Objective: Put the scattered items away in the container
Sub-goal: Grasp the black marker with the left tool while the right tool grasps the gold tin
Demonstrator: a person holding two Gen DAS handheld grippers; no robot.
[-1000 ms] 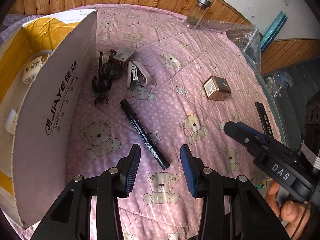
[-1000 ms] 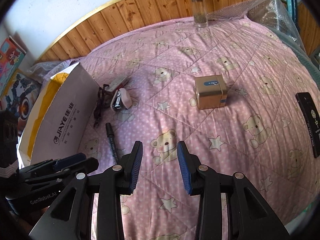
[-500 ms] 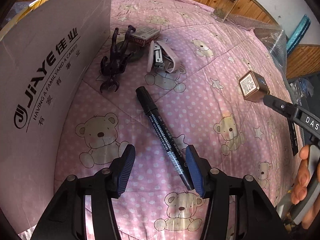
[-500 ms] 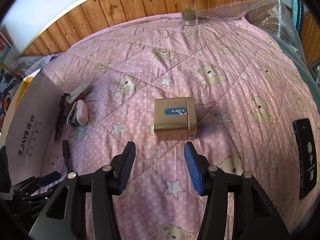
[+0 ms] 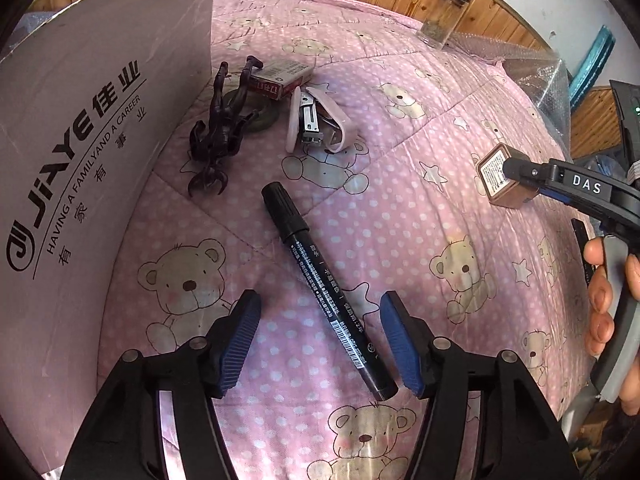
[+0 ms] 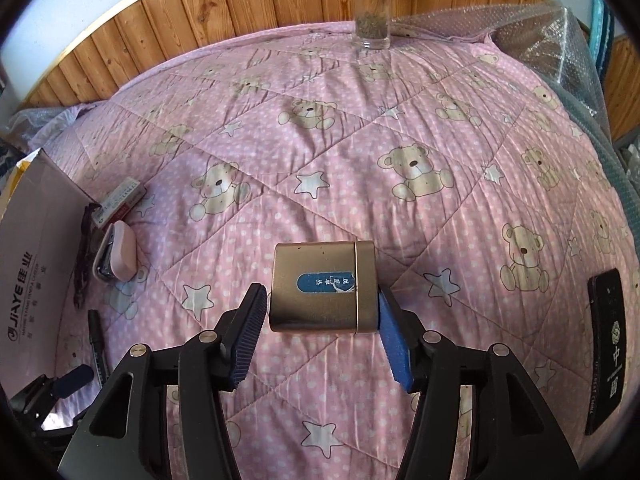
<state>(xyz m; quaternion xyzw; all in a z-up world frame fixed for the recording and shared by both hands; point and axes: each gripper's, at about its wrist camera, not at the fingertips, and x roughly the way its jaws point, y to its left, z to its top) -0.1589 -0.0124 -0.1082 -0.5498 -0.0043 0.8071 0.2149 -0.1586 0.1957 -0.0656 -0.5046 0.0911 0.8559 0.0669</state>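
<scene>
left gripper [image 5: 320, 338]: released, jaws wide, straddling the marker's tail end, not clamped.
right gripper [image 6: 320, 330]: spread apart around the gold tin, right pad touching or nearly, left pad apart.
marker [image 5: 326, 292]: lay diagonal on quilt [image 5: 400, 240]; judged light, stiff, round, could roll; take mid-barrel. Barcode and small print, unreadable.
gold tin [image 6: 322, 286]: on its side mid-quilt; judged rigid, smooth, slippery; grip flat sides. Blue label, characters unclear.
box [image 5: 80, 152]: stood left, read "JiAYE", "HAVING A FAMILY AND A CAREER".
</scene>
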